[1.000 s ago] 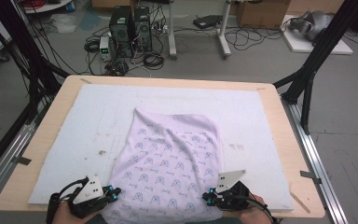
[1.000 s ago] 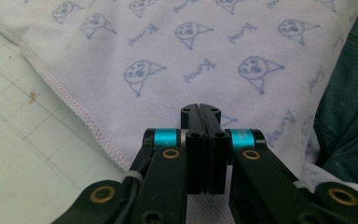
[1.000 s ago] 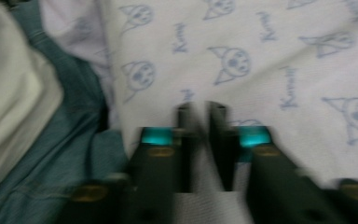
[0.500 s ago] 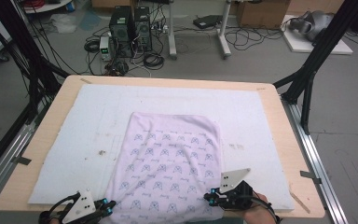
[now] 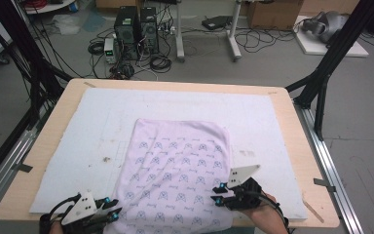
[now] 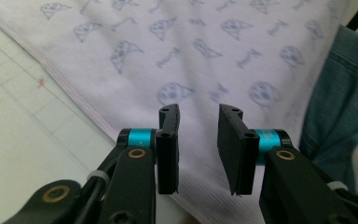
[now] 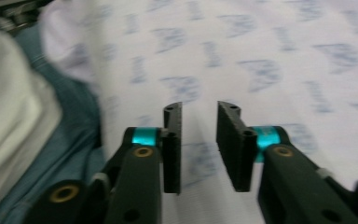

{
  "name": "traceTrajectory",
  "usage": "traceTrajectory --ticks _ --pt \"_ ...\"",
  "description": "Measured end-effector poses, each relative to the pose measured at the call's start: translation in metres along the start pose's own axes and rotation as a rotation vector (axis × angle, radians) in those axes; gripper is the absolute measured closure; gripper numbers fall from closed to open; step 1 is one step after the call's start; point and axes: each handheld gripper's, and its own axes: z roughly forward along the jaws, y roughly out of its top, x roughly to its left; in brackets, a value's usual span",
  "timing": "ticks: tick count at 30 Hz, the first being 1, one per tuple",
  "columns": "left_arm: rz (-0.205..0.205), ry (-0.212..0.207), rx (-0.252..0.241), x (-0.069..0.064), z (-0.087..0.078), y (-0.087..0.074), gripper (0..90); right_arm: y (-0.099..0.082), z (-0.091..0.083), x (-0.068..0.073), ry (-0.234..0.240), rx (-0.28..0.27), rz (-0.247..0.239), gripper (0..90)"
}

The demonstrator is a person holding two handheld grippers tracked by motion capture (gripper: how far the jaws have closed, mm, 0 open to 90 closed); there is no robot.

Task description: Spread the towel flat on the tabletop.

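A thin white cotton cloth printed with small blue motifs (image 5: pixel 175 175) is spread flat on the white padded table mat (image 5: pixel 78 126), its near edge overhanging. It is judged light, limp and easily wrinkled, best pinched at the near corners. The jaws of the left gripper (image 6: pixel 198 140) and right gripper (image 7: pixel 198 140) have just been opening and stand parted, with nothing pinched.

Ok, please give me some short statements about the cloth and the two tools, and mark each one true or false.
1. The patterned cloth lies spread flat on the white mat. True.
2. The left tool is clamped shut on the cloth. False: its jaws have just been opening and stand apart, with the cloth lying beneath them, not pinched.
3. The right tool is open. True.
4. The cloth is plain red. False: it is pale with small bluish prints.
5. The cloth's near edge hangs over the near side of the table. True.
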Motion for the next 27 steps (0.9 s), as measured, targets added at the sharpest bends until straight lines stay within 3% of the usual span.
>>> traceTrajectory --ticks 3,4,6,8,10,15,17,20,25,27 --pt "-0.001 -0.004 -0.002 0.005 0.01 0.005 67.1 -0.002 0.009 -0.011 -0.015 0.036 0.033 69.9" --pt "0.002 -0.008 0.007 0.006 0.012 0.005 67.1 -0.005 0.015 -0.011 0.0 0.063 0.038 73.2" --pt "0.0 -0.015 0.039 0.006 0.016 0.003 68.0 -0.01 0.015 -0.009 -0.006 0.037 0.029 86.8" --pt "0.0 -0.025 0.044 0.004 0.017 0.0 72.9 -0.012 0.014 -0.007 0.002 0.03 0.023 88.1" --pt "-0.031 -0.03 0.052 0.005 0.014 -0.001 75.2 -0.012 0.013 -0.006 0.01 0.041 0.015 88.4" --pt "-0.022 -0.032 0.059 0.005 0.012 -0.001 76.1 -0.013 0.011 -0.002 0.032 0.049 0.006 87.9" --pt "-0.022 -0.026 0.05 0.006 0.012 0.001 74.2 -0.013 0.009 -0.006 0.037 0.038 0.026 79.3" --pt "-0.04 -0.018 0.015 0.012 0.009 0.009 69.9 -0.011 0.003 -0.012 0.004 -0.004 0.054 69.5" --pt "-0.052 0.018 -0.023 0.03 0.009 0.03 61.6 0.0 -0.003 -0.026 -0.041 -0.055 0.101 49.7" --pt "-0.048 0.029 -0.033 0.036 0.011 0.04 58.2 0.008 -0.006 -0.034 -0.044 -0.064 0.111 46.3"
